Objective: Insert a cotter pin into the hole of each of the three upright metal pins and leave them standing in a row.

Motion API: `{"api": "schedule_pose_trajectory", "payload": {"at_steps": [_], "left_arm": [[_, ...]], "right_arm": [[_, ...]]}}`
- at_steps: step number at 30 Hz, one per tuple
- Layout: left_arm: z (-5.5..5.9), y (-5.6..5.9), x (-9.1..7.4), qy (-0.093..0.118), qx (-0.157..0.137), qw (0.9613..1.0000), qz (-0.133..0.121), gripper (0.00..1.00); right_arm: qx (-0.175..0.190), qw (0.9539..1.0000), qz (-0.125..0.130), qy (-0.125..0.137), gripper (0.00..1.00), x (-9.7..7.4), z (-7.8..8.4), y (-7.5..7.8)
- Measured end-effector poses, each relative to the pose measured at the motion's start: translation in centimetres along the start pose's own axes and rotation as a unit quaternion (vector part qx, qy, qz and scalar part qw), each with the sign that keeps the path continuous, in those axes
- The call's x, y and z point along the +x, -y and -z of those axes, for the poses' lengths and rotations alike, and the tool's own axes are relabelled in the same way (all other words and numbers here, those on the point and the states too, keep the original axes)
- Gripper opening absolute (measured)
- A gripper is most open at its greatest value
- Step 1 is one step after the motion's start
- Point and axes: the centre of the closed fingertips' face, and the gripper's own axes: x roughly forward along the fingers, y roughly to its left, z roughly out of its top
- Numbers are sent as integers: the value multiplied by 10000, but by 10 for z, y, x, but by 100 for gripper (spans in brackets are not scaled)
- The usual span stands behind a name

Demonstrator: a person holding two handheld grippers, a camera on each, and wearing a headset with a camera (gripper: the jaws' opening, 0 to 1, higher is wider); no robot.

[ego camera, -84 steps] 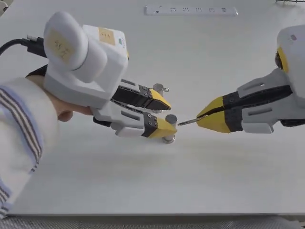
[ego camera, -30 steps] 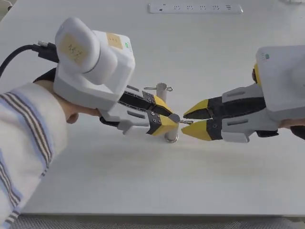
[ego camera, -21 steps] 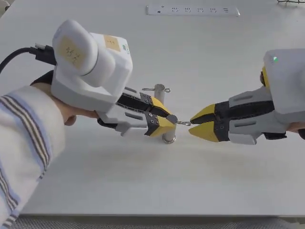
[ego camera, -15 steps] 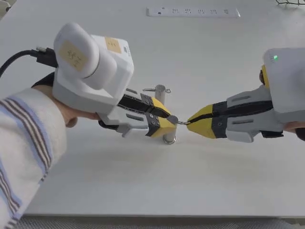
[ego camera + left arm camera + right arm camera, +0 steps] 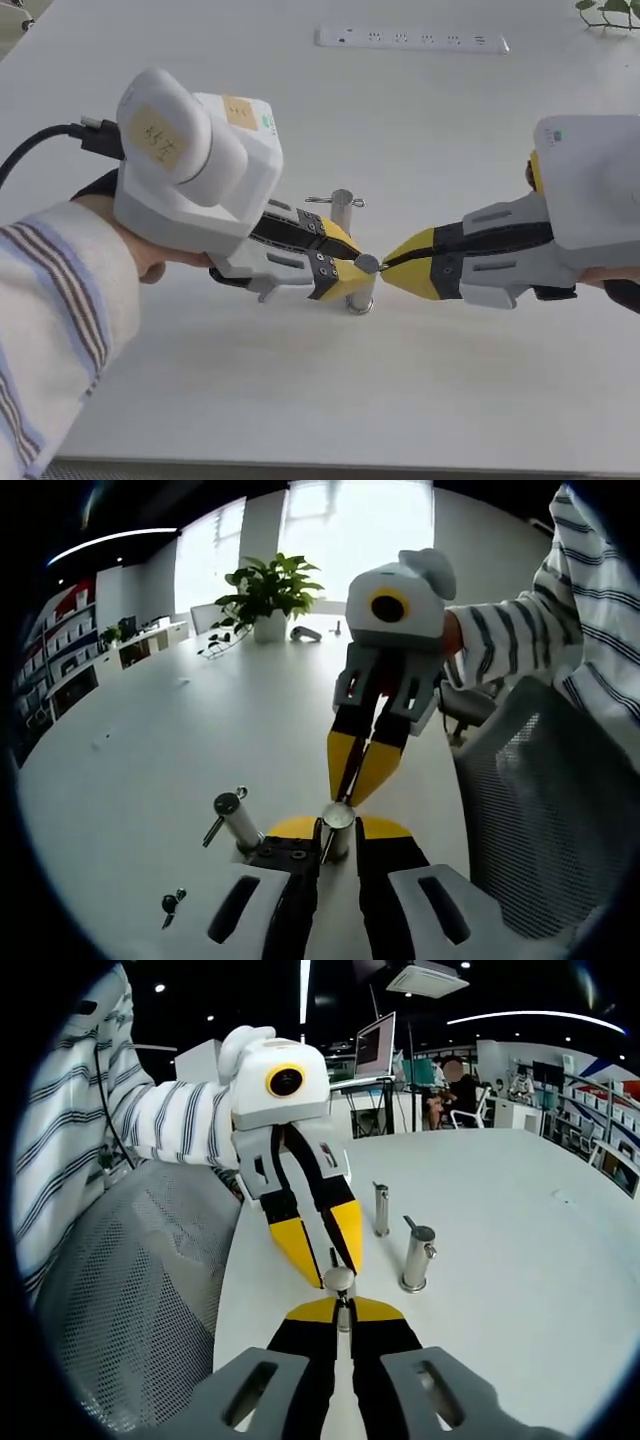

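Observation:
A short upright metal pin (image 5: 362, 297) stands mid-table, and my left gripper (image 5: 350, 266) is shut on its shaft from the left. My right gripper (image 5: 386, 268) comes in from the right, shut, with its yellow tips against the pin's head. A thin sliver of cotter pin (image 5: 342, 1316) shows between its jaws. Behind stands a second metal pin (image 5: 342, 208) with a cotter pin through its top. In the right gripper view a third, thinner pin (image 5: 380, 1208) stands farther back, beside the second pin (image 5: 417, 1254). In the left gripper view the held pin (image 5: 338, 818) sits between my jaws.
A white power strip (image 5: 412, 40) lies at the table's far edge, with plant leaves (image 5: 610, 12) at the far right. A black cable (image 5: 40, 150) runs from the left gripper. Small dark bits (image 5: 170, 902) lie on the table near the second pin (image 5: 236, 822).
The left gripper, open around the pin 2.8 s ago, has shut on it. The right gripper let go of the cotter pin, then shut again and pressed left against the pin.

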Motion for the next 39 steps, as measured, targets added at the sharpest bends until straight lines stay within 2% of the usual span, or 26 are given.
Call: {"api": "schedule_pose_trajectory", "payload": {"at_steps": [2,5,10,11,12,13,15,18,23,25,30,33,39], "left_arm": [[0,0,-2,41,-51,10000,-7,16],[-1,0,-7,176,-135,9997,-35,24],[5,7,-18,268,-167,9995,-6,43],[5,5,-20,362,-128,9992,-108,49],[6,5,-22,411,-190,9989,-134,54],[8,6,-25,474,-372,9981,-131,62],[14,7,-28,475,-428,9979,-140,70],[23,12,-33,407,-545,9976,-129,71],[30,13,-39,521,-803,9951,-230,72],[31,14,-41,536,-822,9949,-246,73],[32,20,-42,542,-917,9941,-229,89],[38,21,-41,513,-1320,9897,-209,92],[42,21,-40,480,-1304,9900,-240,98]], "right_arm": [[66,10000,12,-23,4,0,0,0],[26,10000,26,-72,19,1,1,1],[44,10000,-63,-42,20,8,0,-2],[38,9999,-77,-62,21,11,0,-2],[39,9999,-92,-66,21,12,1,-2],[46,9999,-111,-66,21,14,1,-3],[49,9998,-154,-84,21,18,1,-3],[39,9998,-181,-116,21,23,3,-3],[62,9996,-203,-166,20,28,6,-1],[67,9996,-203,-174,20,29,7,-1],[69,9996,-213,-185,17,31,8,0],[59,9997,-137,-181,12,32,8,3],[-75,9997,-110,-226,10,32,7,3]]}}
